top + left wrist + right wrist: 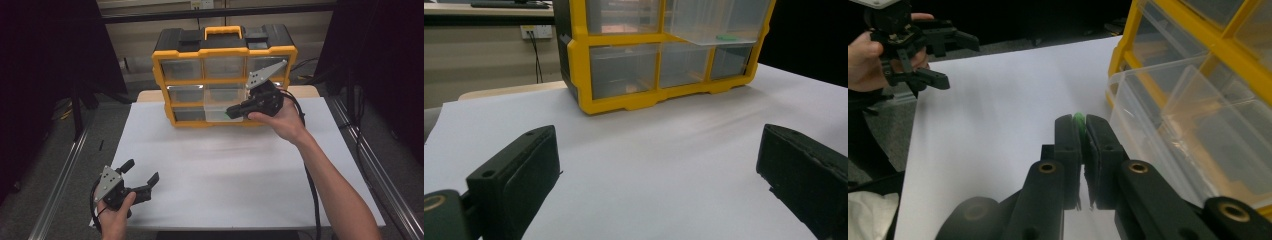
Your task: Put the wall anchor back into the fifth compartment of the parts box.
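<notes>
A person holds a gripper in each hand over a white surface [220, 170]. At the far edge of the surface stands a yellow and black drawer box [224, 75] with see-through drawers.

The right gripper [231, 112] is up near the far edge, right in front of the bottom row of the box. Its fingers [1068, 145] are pressed close together. A small green piece [1079, 120] is pinched between their tips. In the right gripper view you can see just a bit of green sticking out at the top of the fingers. What kind of piece it is cannot be told.

One clear drawer [1178, 130] is pulled out of the box, and the right gripper is just beside it. The green piece is not inside the drawer. In the left gripper view, something green [726, 37] shows at the pulled-out drawer, but it is too small to tell more.

The left gripper [142, 175] is near the front left corner of the surface, well apart from the box. Its fingers [519, 175] stand wide open and hold nothing. Only the white surface lies between them.

Cables trail from both grippers toward the front edge.
</notes>
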Available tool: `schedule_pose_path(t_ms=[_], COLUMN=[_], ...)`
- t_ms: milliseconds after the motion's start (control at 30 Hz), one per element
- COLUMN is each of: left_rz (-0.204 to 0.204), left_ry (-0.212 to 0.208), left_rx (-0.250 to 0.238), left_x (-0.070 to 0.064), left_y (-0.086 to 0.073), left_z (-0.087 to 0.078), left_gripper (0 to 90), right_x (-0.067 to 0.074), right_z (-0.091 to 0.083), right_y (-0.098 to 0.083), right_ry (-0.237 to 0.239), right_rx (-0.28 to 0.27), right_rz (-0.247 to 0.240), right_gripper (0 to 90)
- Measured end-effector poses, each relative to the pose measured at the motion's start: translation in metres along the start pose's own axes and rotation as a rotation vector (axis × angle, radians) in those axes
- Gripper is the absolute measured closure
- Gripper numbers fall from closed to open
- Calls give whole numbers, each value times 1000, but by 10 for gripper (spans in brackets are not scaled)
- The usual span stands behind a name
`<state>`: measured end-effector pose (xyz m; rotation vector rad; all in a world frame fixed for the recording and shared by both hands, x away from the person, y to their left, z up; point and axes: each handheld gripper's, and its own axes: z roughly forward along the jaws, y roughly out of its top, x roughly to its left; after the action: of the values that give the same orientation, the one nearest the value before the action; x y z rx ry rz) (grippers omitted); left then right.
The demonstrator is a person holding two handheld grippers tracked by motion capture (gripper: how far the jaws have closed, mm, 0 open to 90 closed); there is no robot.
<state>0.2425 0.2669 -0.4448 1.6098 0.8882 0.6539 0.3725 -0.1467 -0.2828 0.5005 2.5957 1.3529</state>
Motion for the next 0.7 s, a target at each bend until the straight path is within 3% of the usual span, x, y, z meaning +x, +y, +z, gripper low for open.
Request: schedule_pose_path(t_ms=[133, 333, 467, 700], left_rz=[-4, 2, -10, -8], left_ry=[-6, -2, -12, -8], left_rx=[1, -1, -3, -5], left_x=[0, 2, 2, 2], left_y=[0, 0, 0, 0], left_z=[1, 0, 0, 0], left_gripper=[38, 38, 38, 38], right_x=[-9, -30, -35, -49], right_z=[-3, -5, -2, 8], right_y=[13, 21, 28, 39], right_ry=[-34, -69, -87, -134], right_rx=[41, 45, 61, 142], right_rz=[-10, 43, 32, 34], right_gripper=[852, 853, 853, 852])
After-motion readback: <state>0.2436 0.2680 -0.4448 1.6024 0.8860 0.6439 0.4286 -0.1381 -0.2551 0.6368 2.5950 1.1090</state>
